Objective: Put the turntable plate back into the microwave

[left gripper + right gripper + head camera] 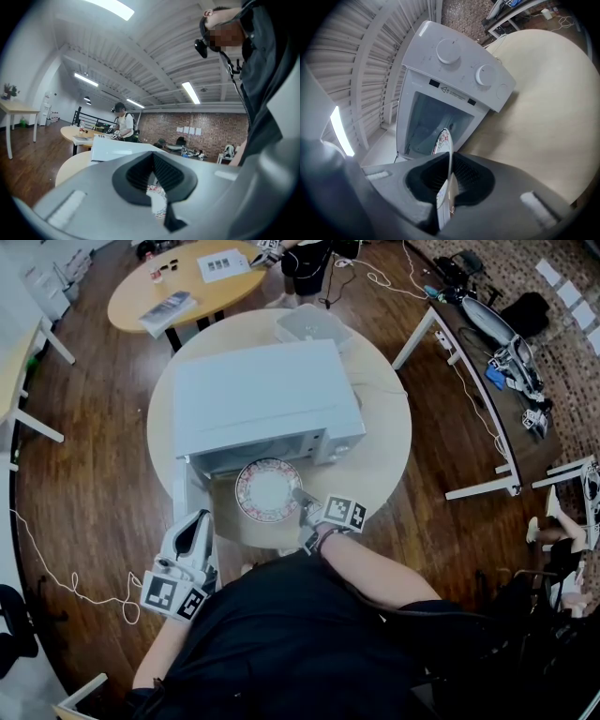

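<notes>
A white microwave [262, 395] stands on the round table [384, 451], its door [179, 495] swung open to the left. The patterned turntable plate [267, 489] hangs level just in front of the open cavity [431, 122]. My right gripper [302, 498] is shut on the plate's right rim. In the right gripper view the plate [443, 140] runs edge-on out from between the pads toward the cavity. My left gripper [199, 518] hovers off the table's near-left edge, shut and holding nothing. In the left gripper view a bit of the plate [157, 206] shows past the left gripper [152, 154].
A clear plastic container [312, 326] sits on the table behind the microwave. Beyond is an oval table [187, 277] with papers and a person [305, 263] at it. White desks [469, 352] with gear stand to the right. A cable [56, 568] lies on the wooden floor.
</notes>
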{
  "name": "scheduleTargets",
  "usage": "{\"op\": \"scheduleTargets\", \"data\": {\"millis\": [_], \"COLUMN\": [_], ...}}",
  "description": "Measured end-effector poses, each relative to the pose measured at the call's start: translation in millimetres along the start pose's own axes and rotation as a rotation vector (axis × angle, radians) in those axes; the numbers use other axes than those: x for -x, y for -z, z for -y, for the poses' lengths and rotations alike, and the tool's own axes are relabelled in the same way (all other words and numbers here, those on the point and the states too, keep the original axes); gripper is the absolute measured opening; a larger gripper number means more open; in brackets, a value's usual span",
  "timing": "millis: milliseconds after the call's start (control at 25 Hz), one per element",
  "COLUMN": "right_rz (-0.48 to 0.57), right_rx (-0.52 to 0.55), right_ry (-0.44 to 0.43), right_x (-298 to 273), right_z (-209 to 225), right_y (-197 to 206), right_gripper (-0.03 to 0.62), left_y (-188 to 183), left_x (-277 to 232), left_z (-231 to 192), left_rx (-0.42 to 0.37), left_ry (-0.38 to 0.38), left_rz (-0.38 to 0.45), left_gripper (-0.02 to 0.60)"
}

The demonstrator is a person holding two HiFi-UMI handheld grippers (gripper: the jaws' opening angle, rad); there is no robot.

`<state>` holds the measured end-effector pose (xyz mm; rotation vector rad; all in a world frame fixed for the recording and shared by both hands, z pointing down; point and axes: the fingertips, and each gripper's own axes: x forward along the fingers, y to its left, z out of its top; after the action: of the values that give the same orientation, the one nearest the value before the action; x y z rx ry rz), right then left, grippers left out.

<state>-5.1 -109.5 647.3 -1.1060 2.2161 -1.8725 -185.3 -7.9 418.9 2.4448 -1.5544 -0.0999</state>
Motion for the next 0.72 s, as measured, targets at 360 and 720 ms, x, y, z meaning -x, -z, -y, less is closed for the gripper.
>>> {"op": "scheduleTargets", "data": {"millis": [360,720], "right_rz": [0.005,-0.008], "right_rx": [-0.009,-0.032], "right_ry": [-0.004,-0.020], "right_x": [-0.3,-6.1], "right_z": [1.6,1.7], "right_y": [-1.6,-1.3], "right_gripper": [0.018,0.018], "left_y": [-1.5,-5.5], "left_x": [-0.3,1.3], "left_z": [2.8,11.8], "left_rx": [-0.019,-0.071], "left_ry": [0.010,-0.013], "left_rz": [-0.022,-0.020], "left_gripper": [0.006,0.006]}}
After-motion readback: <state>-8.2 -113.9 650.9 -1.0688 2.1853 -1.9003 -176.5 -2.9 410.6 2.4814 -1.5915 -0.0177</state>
